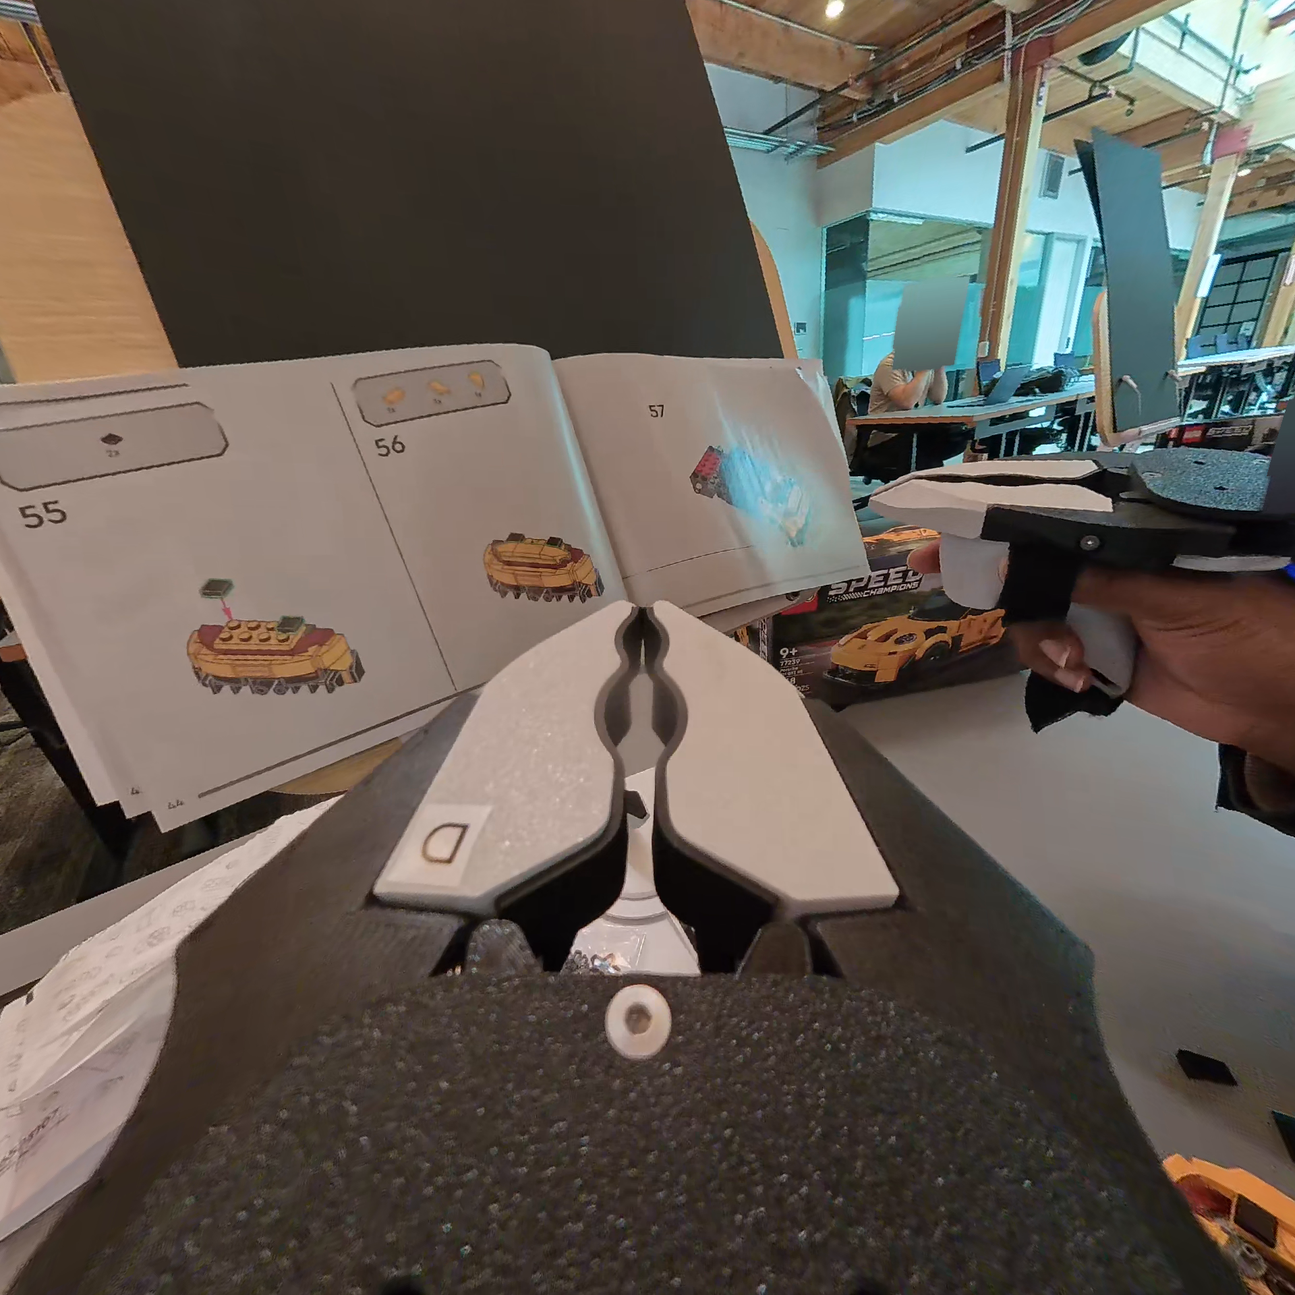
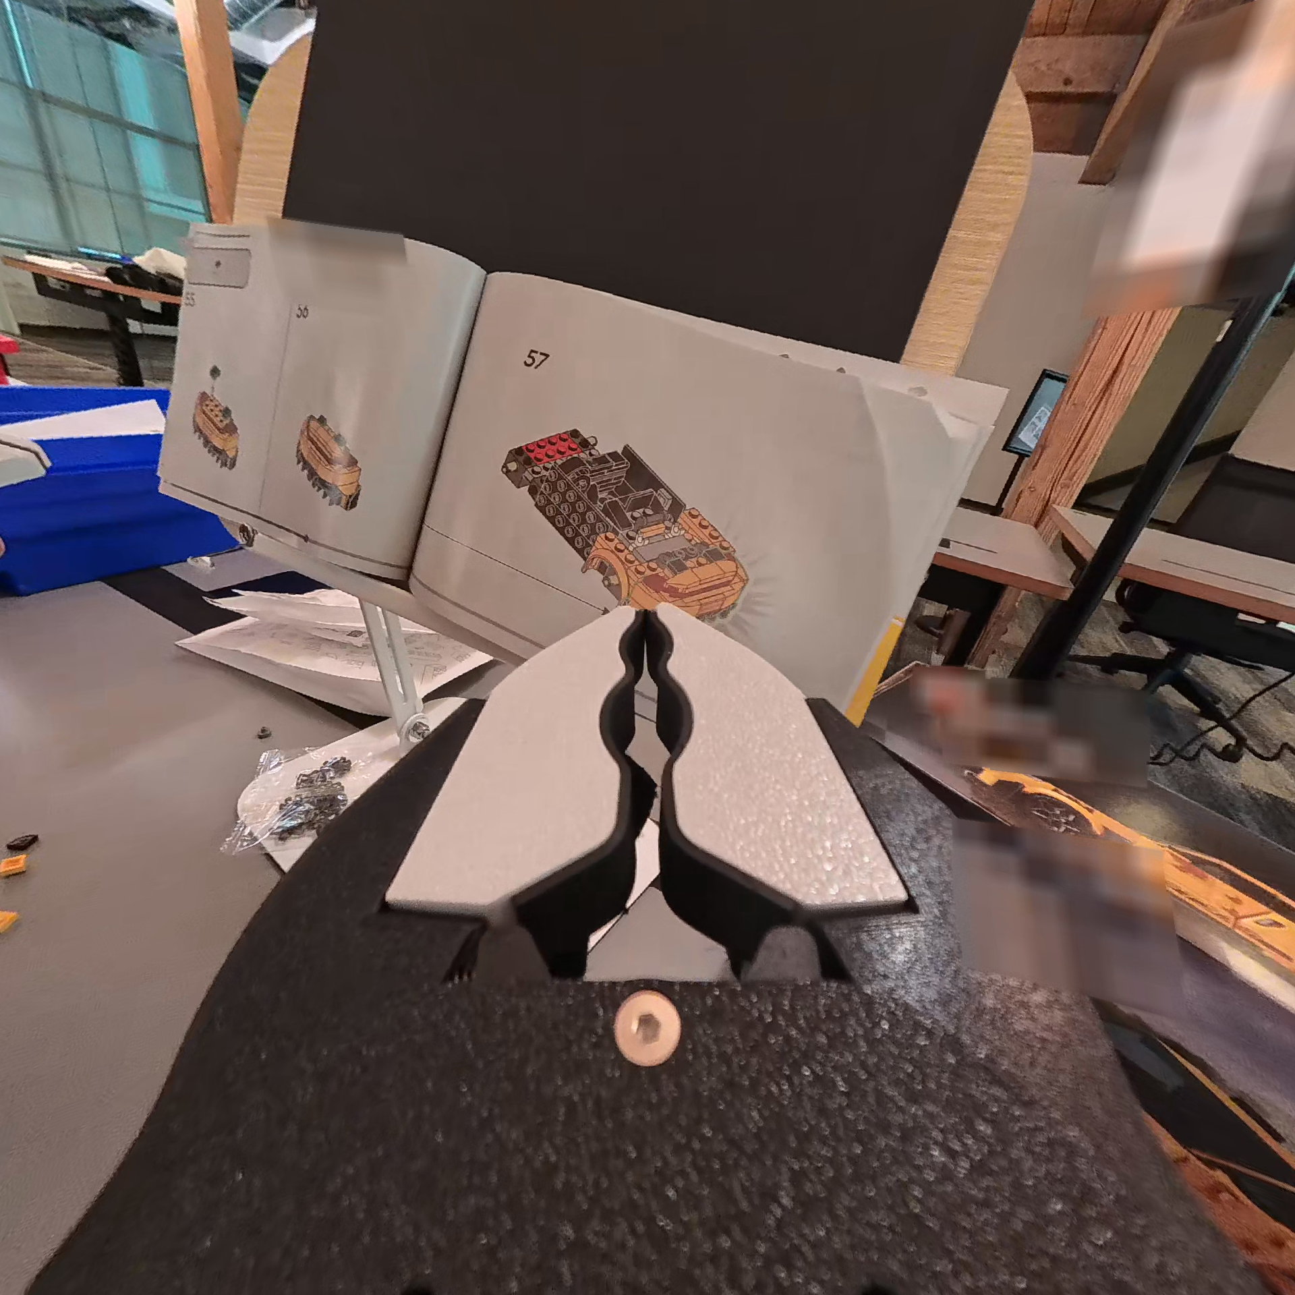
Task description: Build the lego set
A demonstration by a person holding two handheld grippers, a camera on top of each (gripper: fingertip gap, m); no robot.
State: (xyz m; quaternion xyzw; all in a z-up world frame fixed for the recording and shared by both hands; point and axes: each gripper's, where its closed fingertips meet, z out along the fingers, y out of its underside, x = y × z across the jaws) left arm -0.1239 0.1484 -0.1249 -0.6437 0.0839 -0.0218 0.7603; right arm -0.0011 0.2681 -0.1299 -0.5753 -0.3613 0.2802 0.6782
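My left gripper [image 1: 643, 611] is shut with its pads together and nothing between them, raised in front of the open instruction booklet [image 1: 350, 525]. My right gripper [image 2: 643, 615] is also shut with nothing in it, facing the booklet's right page [image 2: 666, 455]. It also shows in the left wrist view [image 1: 884, 502], held by a hand [image 1: 1191, 645] at the right. A partly built orange lego car [image 1: 1233, 1205] lies at the bottom right. A black piece [image 1: 1205, 1066] lies on the grey table [image 1: 1051, 806].
The lego box [image 1: 897, 631] stands behind the booklet. A white paper bag [image 1: 84, 1016] lies at the left. A clear bag of small parts [image 2: 301, 799], loose black [image 2: 19, 841] and orange [image 2: 14, 867] pieces and a blue bin [image 2: 91, 490] are on the left. The booklet stand's leg [image 2: 392, 673] slants down. The tips of one gripper are about 20 centimeters away from the tips of the other.
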